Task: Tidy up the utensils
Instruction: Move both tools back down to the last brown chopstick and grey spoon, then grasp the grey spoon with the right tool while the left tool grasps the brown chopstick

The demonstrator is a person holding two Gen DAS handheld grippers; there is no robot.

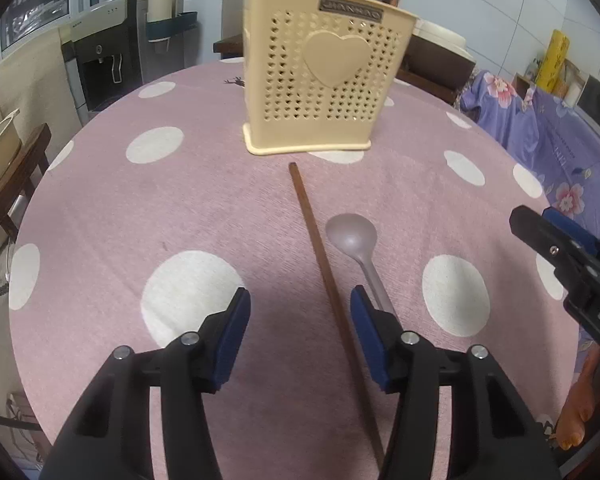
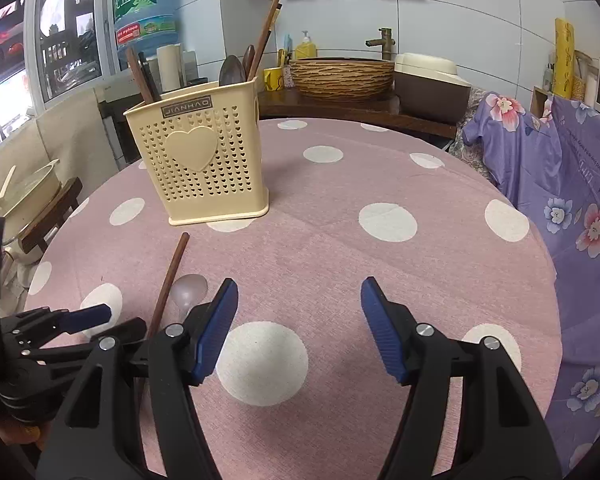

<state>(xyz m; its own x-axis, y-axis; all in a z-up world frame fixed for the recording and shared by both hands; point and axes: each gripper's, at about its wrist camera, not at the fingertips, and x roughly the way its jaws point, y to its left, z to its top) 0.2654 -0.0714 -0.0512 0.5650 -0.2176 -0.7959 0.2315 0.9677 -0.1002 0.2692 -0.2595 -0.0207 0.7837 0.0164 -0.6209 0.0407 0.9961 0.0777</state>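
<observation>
- In the left wrist view, the left gripper [image 1: 298,306] is seen at bottom centre with its fingers [image 1: 236,322] apart; the brown chopstick [image 1: 320,252] runs between them, untouched by the pads.
- Just right of the chopstick, a pale spoon [image 1: 352,236] is laid on the counter [image 1: 220,220], its handle passing behind the right finger.
- In the right wrist view, the right gripper [image 2: 298,324] is held with fingers [image 2: 216,328] apart, nothing between them.
- The cream utensil holder [image 1: 320,72] is stood upright at upper centre, with utensils already inside.

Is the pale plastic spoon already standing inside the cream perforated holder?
No, the pale plastic spoon lies flat on the pink dotted tablecloth, short of the cream perforated holder.
</observation>
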